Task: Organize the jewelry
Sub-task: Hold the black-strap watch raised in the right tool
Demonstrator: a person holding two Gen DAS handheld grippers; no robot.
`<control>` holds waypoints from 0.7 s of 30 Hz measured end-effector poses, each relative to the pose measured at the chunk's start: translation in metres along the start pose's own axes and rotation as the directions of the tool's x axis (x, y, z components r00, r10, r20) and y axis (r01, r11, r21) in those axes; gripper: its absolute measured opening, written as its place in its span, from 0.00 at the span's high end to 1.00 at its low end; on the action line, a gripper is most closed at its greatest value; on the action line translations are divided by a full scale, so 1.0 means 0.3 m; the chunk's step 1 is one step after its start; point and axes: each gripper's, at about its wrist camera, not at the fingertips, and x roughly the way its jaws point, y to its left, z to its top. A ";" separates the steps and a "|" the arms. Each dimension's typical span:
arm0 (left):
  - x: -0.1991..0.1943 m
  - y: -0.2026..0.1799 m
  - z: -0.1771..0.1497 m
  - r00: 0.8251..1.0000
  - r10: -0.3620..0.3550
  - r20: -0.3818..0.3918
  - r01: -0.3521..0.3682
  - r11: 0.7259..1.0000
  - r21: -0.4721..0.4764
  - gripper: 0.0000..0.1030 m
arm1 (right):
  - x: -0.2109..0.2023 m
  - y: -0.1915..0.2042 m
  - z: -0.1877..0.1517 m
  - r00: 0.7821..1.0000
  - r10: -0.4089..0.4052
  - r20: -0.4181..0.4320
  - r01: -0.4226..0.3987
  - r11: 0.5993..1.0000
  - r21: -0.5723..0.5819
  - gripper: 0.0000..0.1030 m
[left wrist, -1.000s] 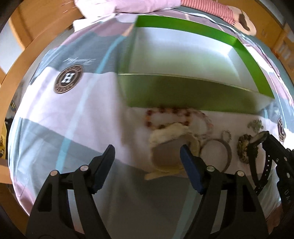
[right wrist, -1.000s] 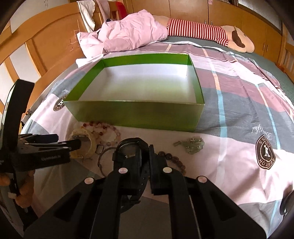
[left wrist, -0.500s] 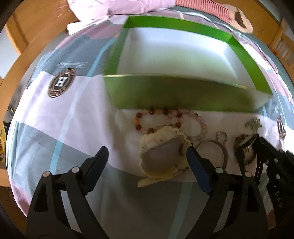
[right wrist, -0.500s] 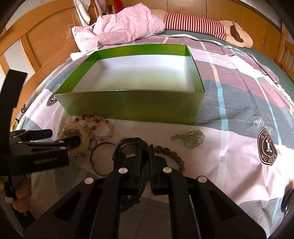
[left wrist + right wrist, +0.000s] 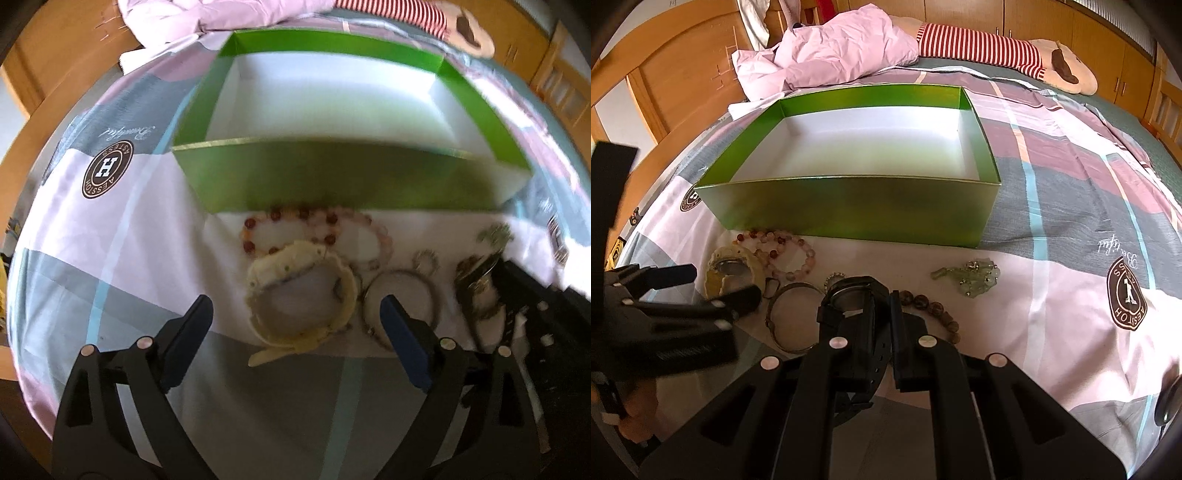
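Note:
An empty green box (image 5: 332,181) (image 5: 857,206) with a white inside stands on the bed. Before it lie a cream watch (image 5: 301,295) (image 5: 733,271), two pink and red bead bracelets (image 5: 314,232) (image 5: 783,251), a metal bangle (image 5: 402,299) (image 5: 792,317), a brown bead bracelet (image 5: 934,308) and a pale green trinket (image 5: 975,278). My left gripper (image 5: 295,317) is open, hovering just short of the cream watch. My right gripper (image 5: 881,317) is shut on a black watch (image 5: 857,295).
The bed has a pink, grey and white checked cover (image 5: 1071,229). A crumpled pink blanket (image 5: 842,48) and a striped plush toy (image 5: 1015,51) lie behind the box. A wooden bed frame (image 5: 683,74) runs along the left.
My left gripper has drawn back and shifted left, so the cream watch now sits centred between its fingers. My right gripper has lifted slightly with the black watch.

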 end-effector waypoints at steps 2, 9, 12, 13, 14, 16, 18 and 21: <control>0.016 -0.011 -0.004 1.000 0.016 -0.012 -0.015 1.000 0.013 0.12 | 0.001 0.001 -0.001 1.000 -0.001 -0.002 0.001 1.000 -0.002 0.92; 0.036 -0.024 -0.008 0.999 0.029 -0.030 -0.028 0.999 0.024 0.31 | 0.001 0.006 -0.002 1.000 -0.003 -0.002 0.003 1.000 -0.007 0.92; 0.032 -0.019 -0.009 0.999 0.030 -0.031 -0.029 0.999 0.020 0.35 | 0.001 0.007 -0.003 1.000 -0.003 -0.004 0.003 1.000 -0.007 0.92; 0.033 -0.020 -0.008 0.999 0.030 -0.031 -0.029 0.999 0.020 0.36 | 0.002 0.007 -0.004 1.000 -0.004 -0.005 0.004 1.000 -0.008 0.92; 0.031 -0.017 -0.014 0.999 0.029 -0.031 -0.028 0.999 0.021 0.39 | 0.002 0.008 -0.004 1.000 -0.004 -0.004 0.004 1.000 -0.008 0.92; 0.030 -0.022 -0.014 0.999 0.020 -0.030 -0.020 1.000 0.024 0.41 | 0.003 0.008 -0.006 1.000 -0.005 -0.004 0.005 1.000 -0.009 0.92; 0.028 -0.023 -0.012 0.999 0.024 -0.029 -0.023 0.999 0.027 0.41 | 0.005 0.008 -0.006 1.000 -0.005 -0.005 0.005 1.000 -0.010 0.92; 0.024 -0.024 -0.012 0.999 0.023 -0.025 -0.023 1.000 0.021 0.23 | 0.007 0.007 -0.010 1.000 -0.006 -0.008 0.006 1.000 -0.011 0.92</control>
